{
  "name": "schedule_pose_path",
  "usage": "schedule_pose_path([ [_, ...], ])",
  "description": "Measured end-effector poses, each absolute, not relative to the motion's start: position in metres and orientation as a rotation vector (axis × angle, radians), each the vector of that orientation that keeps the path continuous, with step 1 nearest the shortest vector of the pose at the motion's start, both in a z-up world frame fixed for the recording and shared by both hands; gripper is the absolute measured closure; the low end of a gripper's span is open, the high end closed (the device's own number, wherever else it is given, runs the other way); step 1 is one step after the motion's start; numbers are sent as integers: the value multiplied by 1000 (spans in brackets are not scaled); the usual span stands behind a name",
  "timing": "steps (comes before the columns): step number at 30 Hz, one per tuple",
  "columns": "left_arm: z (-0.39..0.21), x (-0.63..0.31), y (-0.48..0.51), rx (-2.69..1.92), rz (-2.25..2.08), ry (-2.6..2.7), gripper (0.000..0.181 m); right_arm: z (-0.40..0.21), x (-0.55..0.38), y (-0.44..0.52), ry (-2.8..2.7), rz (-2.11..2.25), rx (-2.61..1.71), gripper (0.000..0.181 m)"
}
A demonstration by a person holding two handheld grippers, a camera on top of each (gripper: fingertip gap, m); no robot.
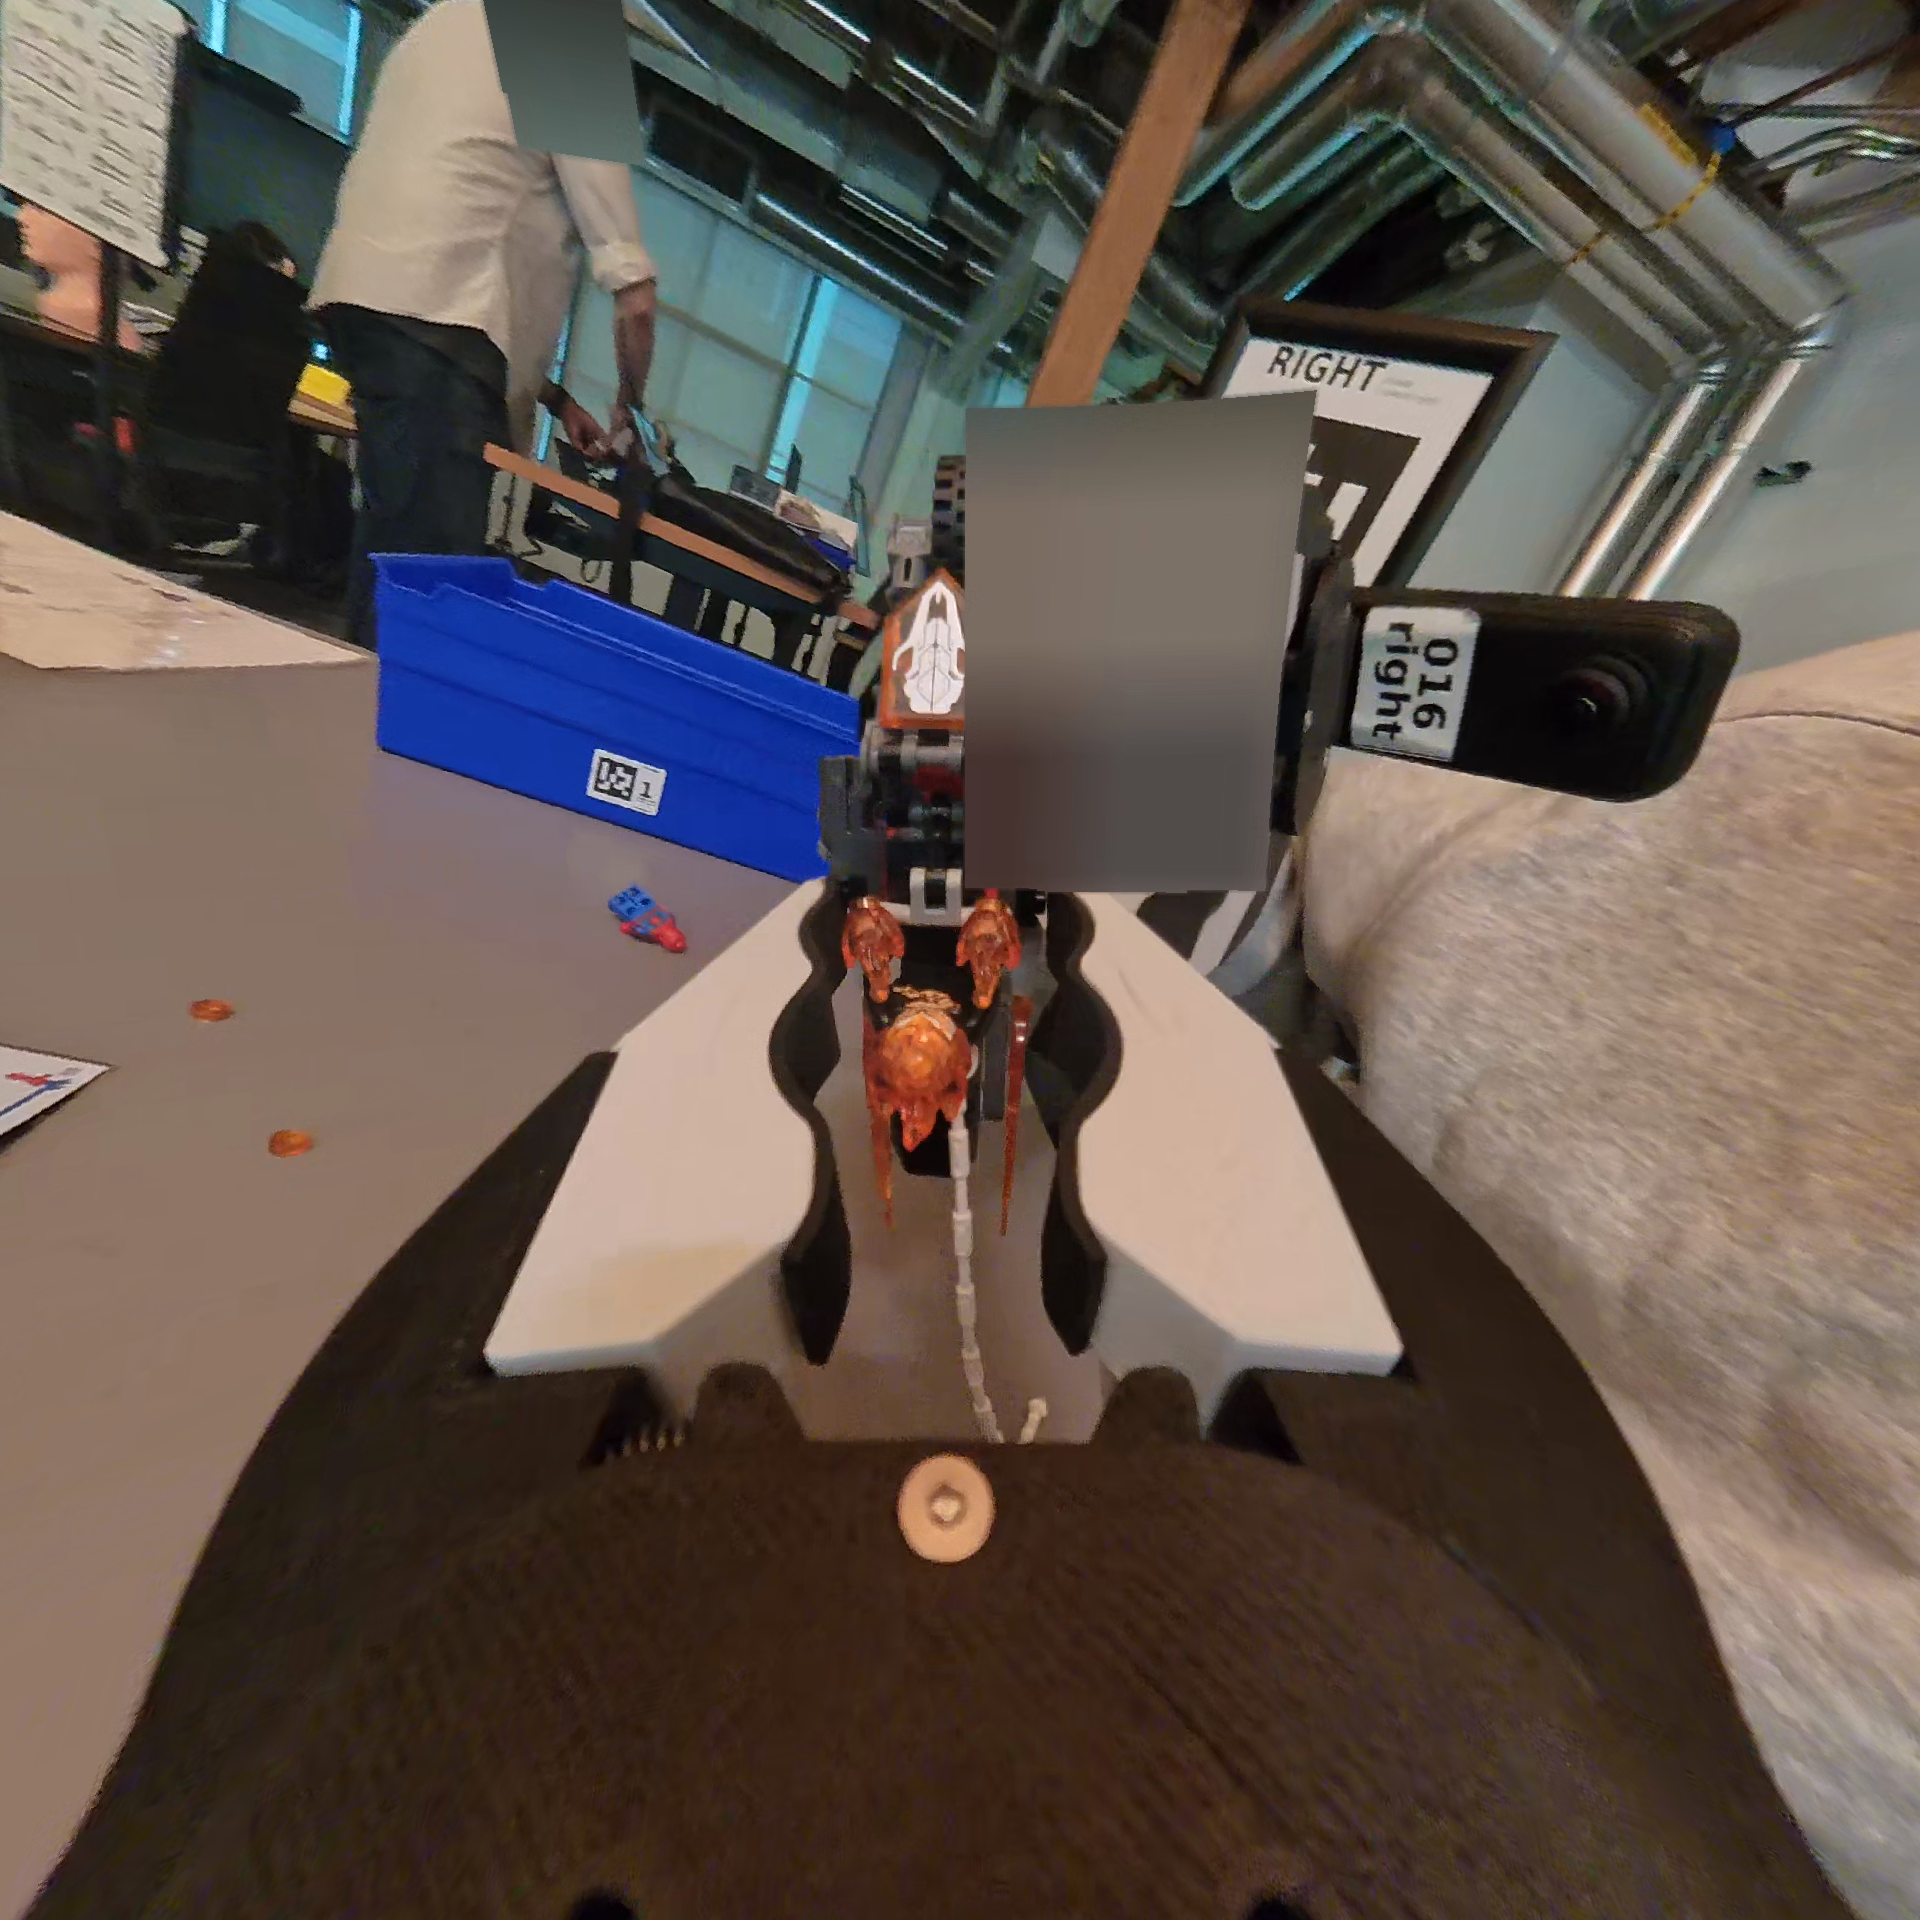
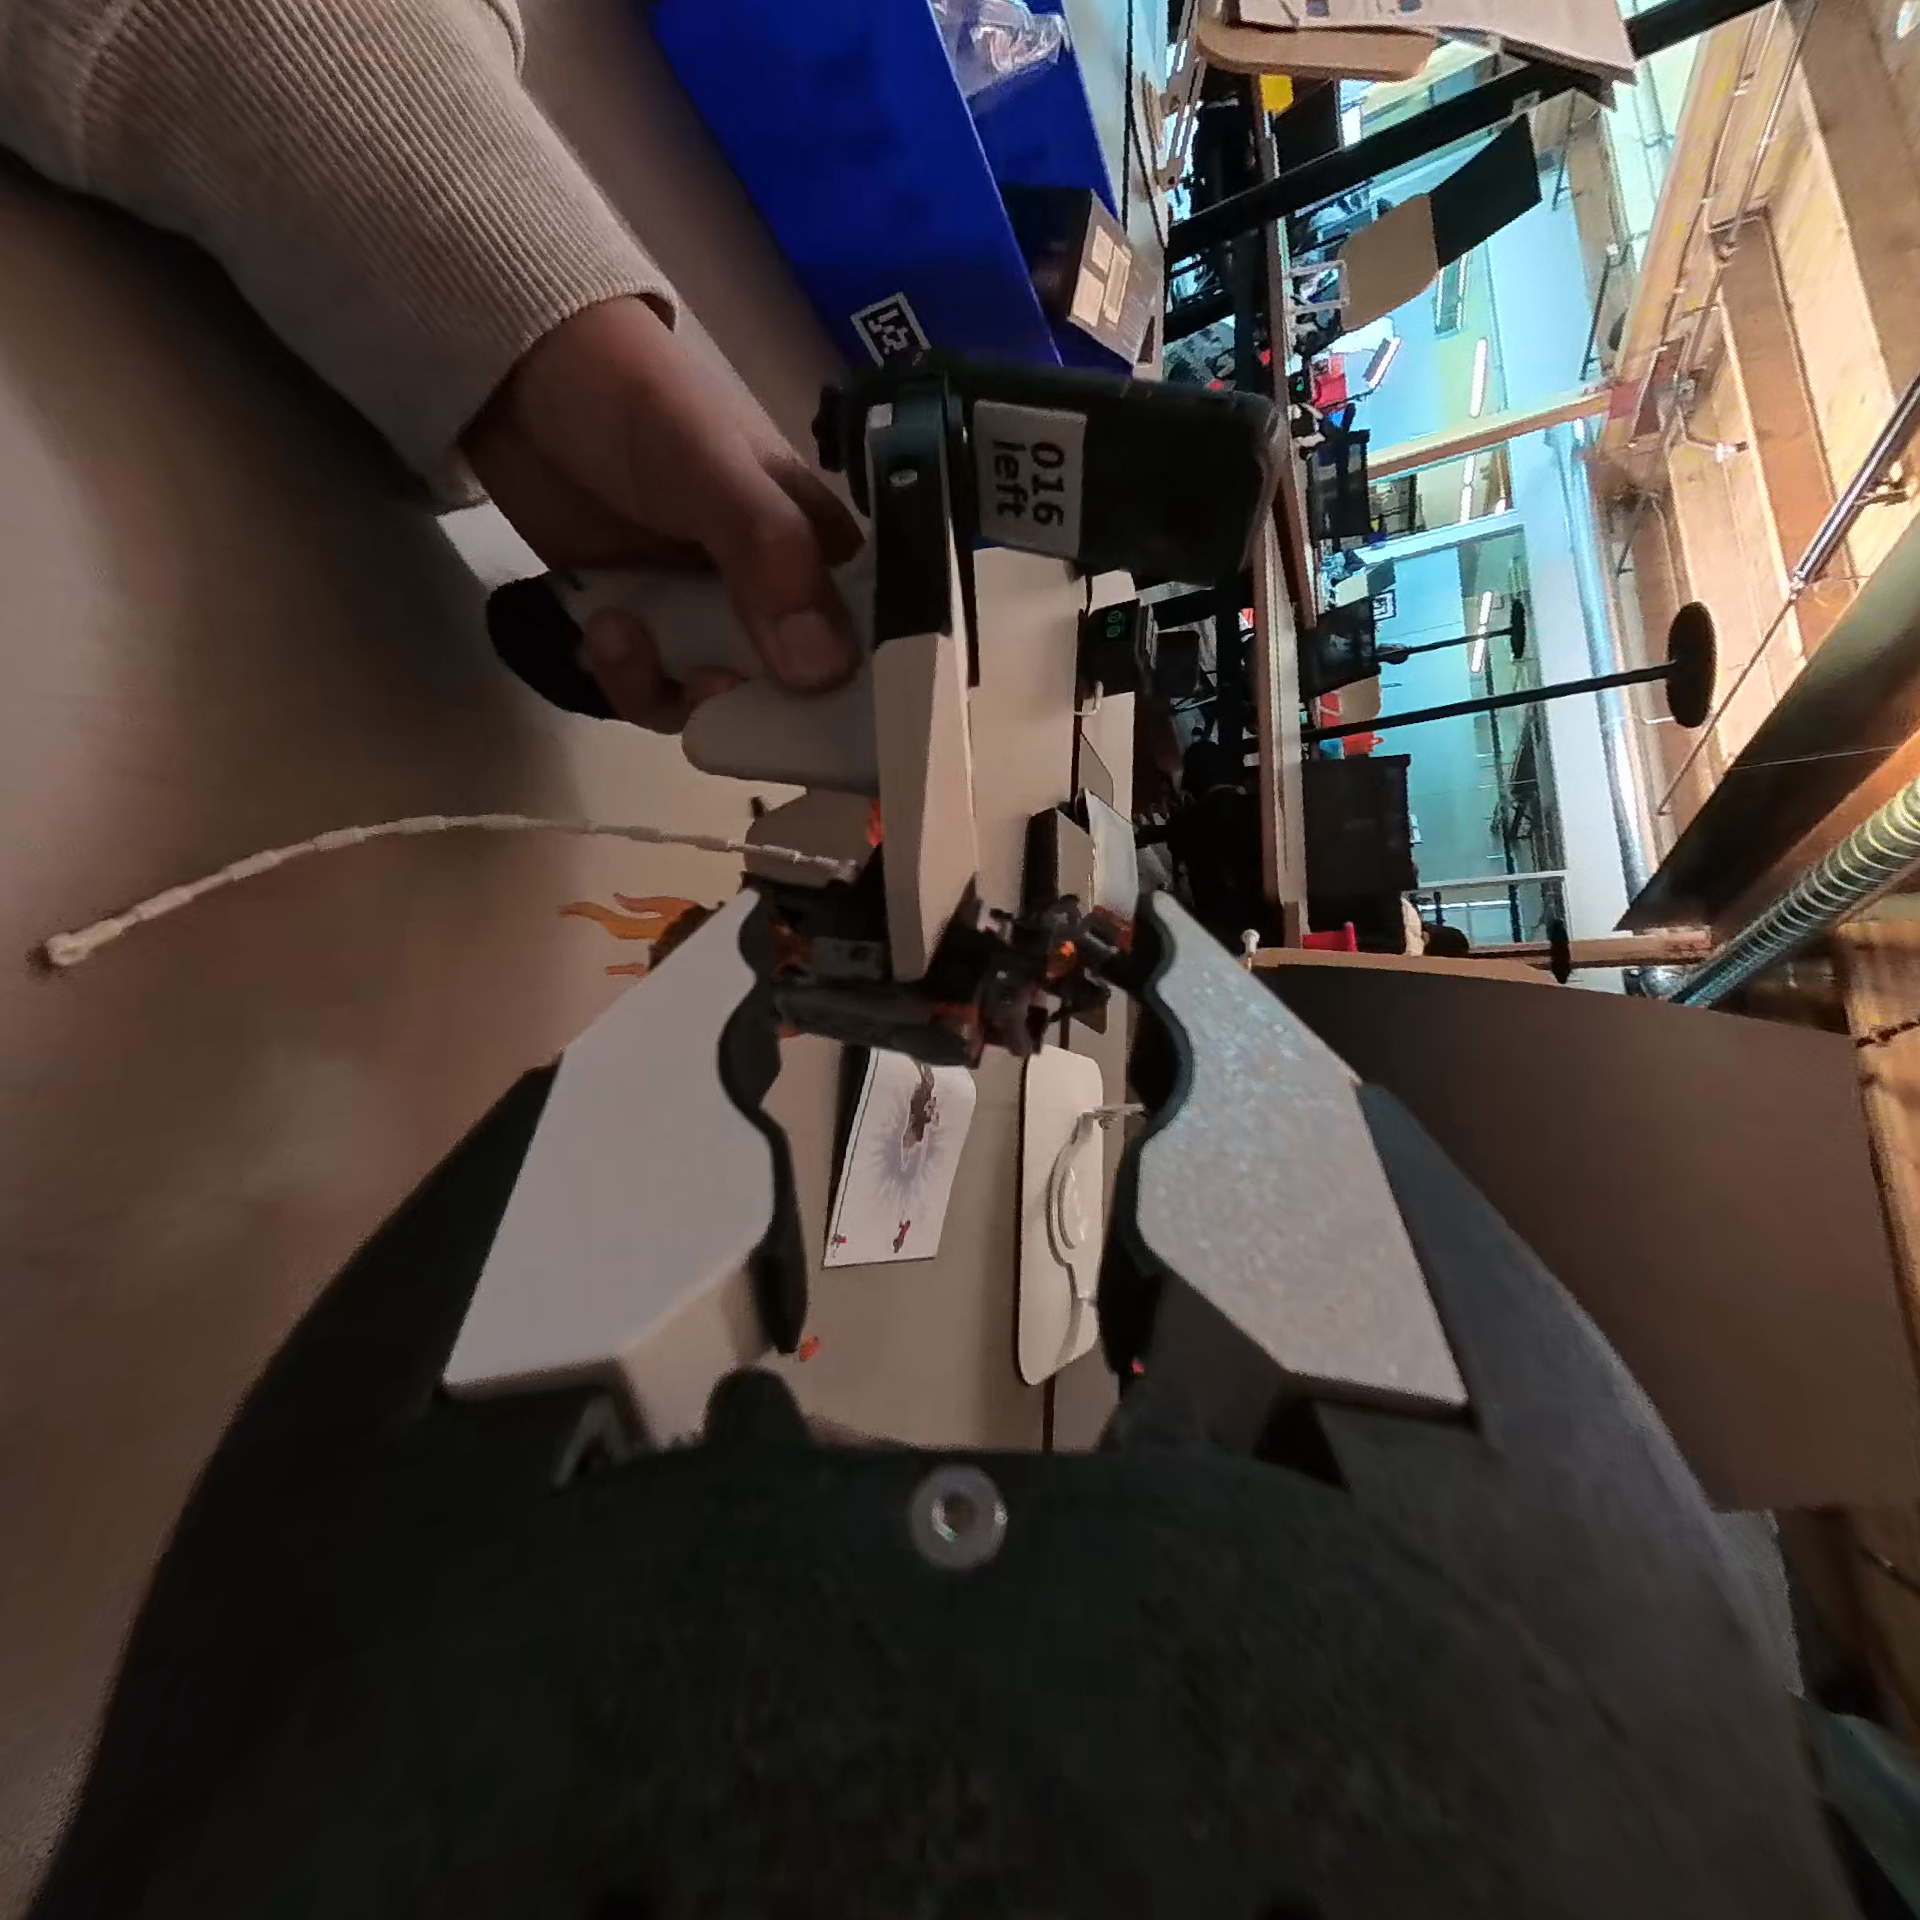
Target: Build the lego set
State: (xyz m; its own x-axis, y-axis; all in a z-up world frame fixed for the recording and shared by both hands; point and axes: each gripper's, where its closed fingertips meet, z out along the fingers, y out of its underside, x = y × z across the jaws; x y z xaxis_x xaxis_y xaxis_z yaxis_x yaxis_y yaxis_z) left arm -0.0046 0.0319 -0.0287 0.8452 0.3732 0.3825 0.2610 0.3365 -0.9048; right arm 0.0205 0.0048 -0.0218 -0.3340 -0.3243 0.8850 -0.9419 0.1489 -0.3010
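Left wrist view shows the left gripper [image 1: 940,1049] clamped on the lego model [image 1: 920,831], held aloft; right gripper [image 2: 951,966] pinches its far end; light, brittle joints; grip the dark core, not the flames.

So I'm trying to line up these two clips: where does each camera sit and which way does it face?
Left wrist view: on the left gripper, looking along its fingers, low over the table at the lego model; beige sleeve at right.
Right wrist view: on the right gripper, rolled sideways, facing the left gripper and the hand holding it.
Shared: the lego model, its white string, the blue bin.
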Motion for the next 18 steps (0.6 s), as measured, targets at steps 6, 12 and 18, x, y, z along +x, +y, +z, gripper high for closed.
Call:
schedule_pose_path([
  [6, -23, 3, 37, -1219, 7, -551, 144, -14, 23, 4, -1766, 1291, 1180, 130],
  [12, -16, 8, 36, -1174, -51, -523, 144, -7, 27, 5, -1746, 1355, 1165, 137],
  [18, -13, 10, 35, -1147, -80, -510, 145, -5, 30, 7, -1751, 1364, 1167, 141],
])
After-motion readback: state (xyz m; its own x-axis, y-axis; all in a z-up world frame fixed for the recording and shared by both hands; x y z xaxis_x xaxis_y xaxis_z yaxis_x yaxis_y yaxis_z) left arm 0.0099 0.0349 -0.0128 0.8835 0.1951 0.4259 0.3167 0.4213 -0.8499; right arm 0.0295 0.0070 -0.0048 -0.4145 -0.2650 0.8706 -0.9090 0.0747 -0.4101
